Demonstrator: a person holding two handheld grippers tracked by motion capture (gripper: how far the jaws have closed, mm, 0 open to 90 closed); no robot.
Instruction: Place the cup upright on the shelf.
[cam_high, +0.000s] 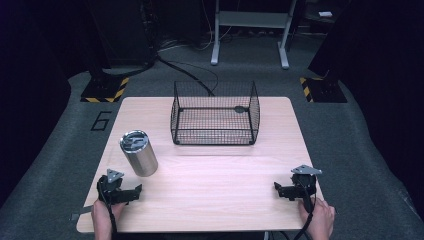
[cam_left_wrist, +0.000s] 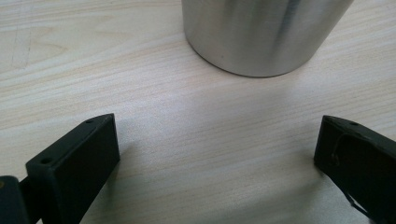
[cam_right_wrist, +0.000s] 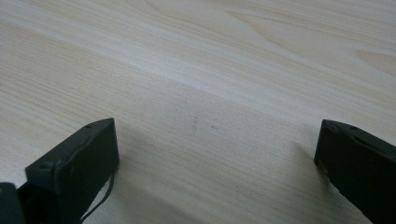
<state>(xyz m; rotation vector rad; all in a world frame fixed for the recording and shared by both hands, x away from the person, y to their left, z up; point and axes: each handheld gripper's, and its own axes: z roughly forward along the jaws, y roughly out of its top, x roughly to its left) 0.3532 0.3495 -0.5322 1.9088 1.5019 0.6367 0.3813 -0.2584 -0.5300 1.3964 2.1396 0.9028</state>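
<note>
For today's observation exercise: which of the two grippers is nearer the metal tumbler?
The left gripper: the steel tumbler stands just beyond its open jaws; the right gripper sits across the table.

The table (cam_high: 210, 170) is evenly lit from above, while the floor and room around it fall off into near black. The high view is soft and low in detail. The can (cam_high: 139, 153) shows a pale sheen on its lid and side — no harsh glare. In the gripper views the wood grain is sharp mid-frame, the black jaws slightly blurred at the bottom edge, with faint soft shadows beside them — light is diffuse.
</note>
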